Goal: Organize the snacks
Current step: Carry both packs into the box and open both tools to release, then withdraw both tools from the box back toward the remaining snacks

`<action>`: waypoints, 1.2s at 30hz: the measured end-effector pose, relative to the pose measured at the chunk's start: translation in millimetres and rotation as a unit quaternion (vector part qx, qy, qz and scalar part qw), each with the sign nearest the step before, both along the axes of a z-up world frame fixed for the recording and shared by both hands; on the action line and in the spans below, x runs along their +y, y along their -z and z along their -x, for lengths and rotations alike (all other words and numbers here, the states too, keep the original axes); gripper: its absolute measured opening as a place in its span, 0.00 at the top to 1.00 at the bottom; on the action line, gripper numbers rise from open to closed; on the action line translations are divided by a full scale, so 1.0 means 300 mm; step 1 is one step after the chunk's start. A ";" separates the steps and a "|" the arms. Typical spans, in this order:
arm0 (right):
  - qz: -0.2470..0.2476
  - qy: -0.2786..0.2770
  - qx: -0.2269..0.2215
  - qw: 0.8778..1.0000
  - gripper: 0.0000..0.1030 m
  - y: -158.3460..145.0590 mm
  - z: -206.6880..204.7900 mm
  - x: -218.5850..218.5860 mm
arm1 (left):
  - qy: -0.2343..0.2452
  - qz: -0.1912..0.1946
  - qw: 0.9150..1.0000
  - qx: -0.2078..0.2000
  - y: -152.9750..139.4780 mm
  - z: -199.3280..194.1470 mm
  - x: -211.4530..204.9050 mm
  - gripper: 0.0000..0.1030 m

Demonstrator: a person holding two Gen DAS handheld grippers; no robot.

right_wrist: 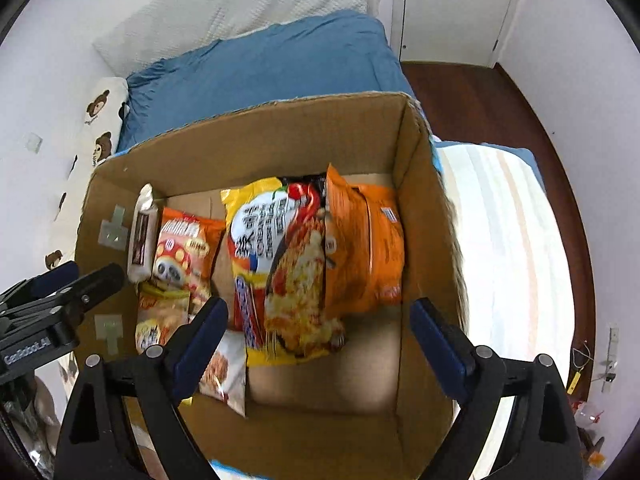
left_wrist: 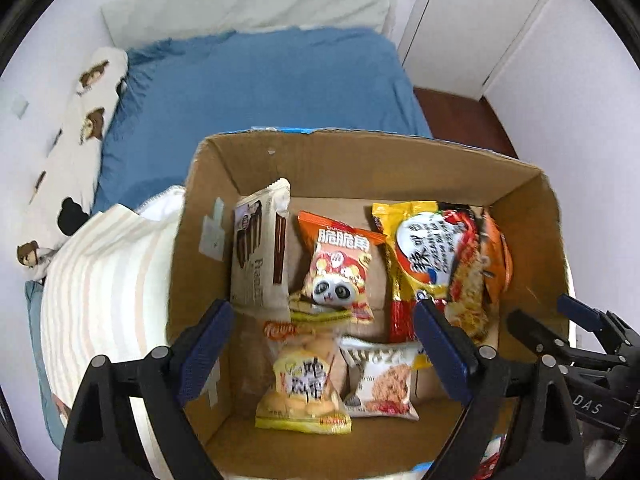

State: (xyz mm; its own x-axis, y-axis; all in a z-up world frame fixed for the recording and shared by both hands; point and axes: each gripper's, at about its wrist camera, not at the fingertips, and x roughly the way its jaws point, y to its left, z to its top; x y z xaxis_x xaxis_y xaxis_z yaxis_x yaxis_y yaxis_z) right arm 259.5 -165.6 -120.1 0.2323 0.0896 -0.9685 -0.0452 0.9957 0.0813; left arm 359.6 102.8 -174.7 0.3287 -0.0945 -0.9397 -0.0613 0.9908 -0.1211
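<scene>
Left wrist view: your left tongs [left_wrist: 324, 344] stand wide apart, nothing between the pads, hovering over the cardboard box [left_wrist: 360, 160] that sits on the bed [left_wrist: 260, 80]. Snacks lie inside the box: a beige wafer pack [left_wrist: 260, 256] leaning at the left wall, an orange panda bag [left_wrist: 340, 272] reading "脆脆角", a yellow cookie bag [left_wrist: 304, 392] below it, and a small white pack [left_wrist: 384, 384] beside that. A yellow noodle pack [left_wrist: 424, 252] leans at the right. Right tongs [left_wrist: 560, 320] show at the right edge, lettering "DAS" on the body.

Right wrist view: your right tongs [right_wrist: 320, 340] are also spread wide, empty, above the same cardboard box [right_wrist: 416, 200]. Noodle pack [right_wrist: 280, 264] is mid-box, with an orange bag [right_wrist: 364, 248] against its right side. Left tongs [right_wrist: 80, 276] enter at left; body reads "GenRobot.AI". Other print too blurred to read.
</scene>
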 end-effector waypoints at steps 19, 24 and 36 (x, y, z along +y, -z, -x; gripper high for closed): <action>-0.011 -0.013 -0.133 0.991 0.02 -0.337 0.433 0.017 | -0.012 -0.016 0.991 -0.129 -0.287 0.437 -0.046 0.10; -0.046 -0.007 -0.139 0.989 0.02 -0.383 0.533 0.000 | -0.027 -0.008 0.990 -0.137 -0.331 0.545 -0.036 0.10; -0.097 0.023 -0.026 0.995 0.02 -0.118 0.869 -0.139 | -0.072 0.018 0.997 0.004 0.010 0.943 -0.028 0.10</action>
State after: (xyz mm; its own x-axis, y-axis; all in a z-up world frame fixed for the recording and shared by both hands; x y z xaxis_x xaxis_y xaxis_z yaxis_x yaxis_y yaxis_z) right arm -1.3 -207.2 -84.6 0.2895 0.2623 -0.9205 -0.0082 0.9624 0.2717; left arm 76.6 94.3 -177.7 0.3335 -0.0815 -0.9392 -0.2032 0.9666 -0.1560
